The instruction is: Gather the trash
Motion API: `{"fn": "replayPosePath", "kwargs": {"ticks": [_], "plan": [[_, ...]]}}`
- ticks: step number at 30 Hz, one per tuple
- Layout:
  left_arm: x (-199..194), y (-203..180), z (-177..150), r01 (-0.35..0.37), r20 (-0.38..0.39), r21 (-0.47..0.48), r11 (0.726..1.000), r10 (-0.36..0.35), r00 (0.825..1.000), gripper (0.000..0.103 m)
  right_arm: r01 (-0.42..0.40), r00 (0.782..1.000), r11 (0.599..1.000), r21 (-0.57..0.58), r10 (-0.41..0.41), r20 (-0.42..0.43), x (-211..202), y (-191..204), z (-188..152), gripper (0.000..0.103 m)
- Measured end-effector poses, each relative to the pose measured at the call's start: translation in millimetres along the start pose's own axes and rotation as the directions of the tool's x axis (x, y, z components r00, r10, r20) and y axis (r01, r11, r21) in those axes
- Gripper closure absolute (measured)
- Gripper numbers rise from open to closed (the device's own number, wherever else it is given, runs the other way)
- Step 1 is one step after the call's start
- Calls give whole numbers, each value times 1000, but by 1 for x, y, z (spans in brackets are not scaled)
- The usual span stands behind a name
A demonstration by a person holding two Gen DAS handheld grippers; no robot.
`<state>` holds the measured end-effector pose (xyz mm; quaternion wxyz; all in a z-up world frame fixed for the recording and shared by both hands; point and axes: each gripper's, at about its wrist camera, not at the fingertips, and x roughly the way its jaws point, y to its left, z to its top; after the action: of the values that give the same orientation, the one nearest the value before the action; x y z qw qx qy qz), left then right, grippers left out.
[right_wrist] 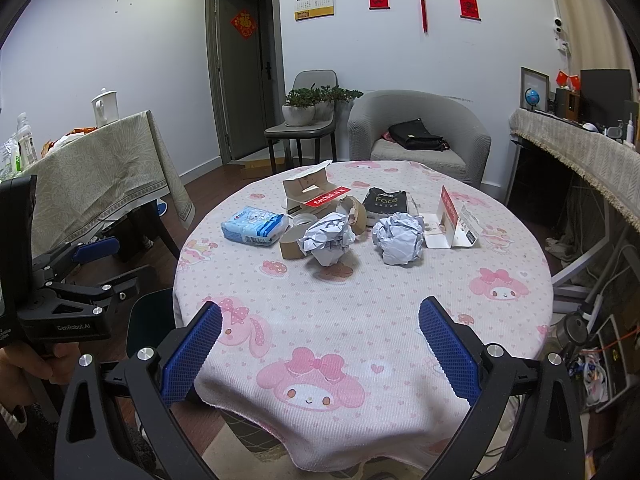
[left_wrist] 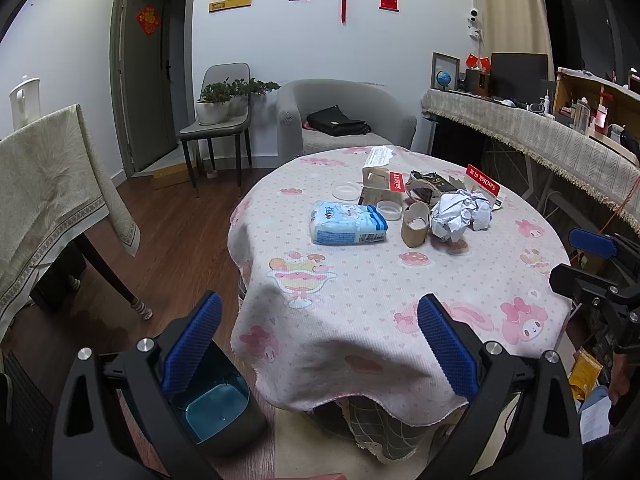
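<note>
Trash lies in a cluster on the far half of the round table's pink cartoon cloth: two crumpled paper balls, a cardboard tube, a blue tissue pack, an open cardboard box, a black packet and a red-and-white card package. My right gripper hovers open over the near edge, holding nothing. My left gripper is open and empty at the table's left front. Below it on the floor stands a dark bin with a blue liner.
A table draped in beige cloth stands at left, with a kettle on it. Behind the round table are a grey armchair with a black bag and a chair with potted plants. A cluttered counter runs along the right.
</note>
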<state>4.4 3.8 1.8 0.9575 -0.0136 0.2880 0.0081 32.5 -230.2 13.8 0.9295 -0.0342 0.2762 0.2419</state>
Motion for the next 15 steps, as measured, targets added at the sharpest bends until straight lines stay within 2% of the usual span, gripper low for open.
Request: {"fn": "replayPosePath", "kwargs": {"ticks": [15], "plan": [[1,-3,-4,-4,1,2,1000,4,1000,3,1,1000,1000,0,-1,-1,1,0,0,3]]}}
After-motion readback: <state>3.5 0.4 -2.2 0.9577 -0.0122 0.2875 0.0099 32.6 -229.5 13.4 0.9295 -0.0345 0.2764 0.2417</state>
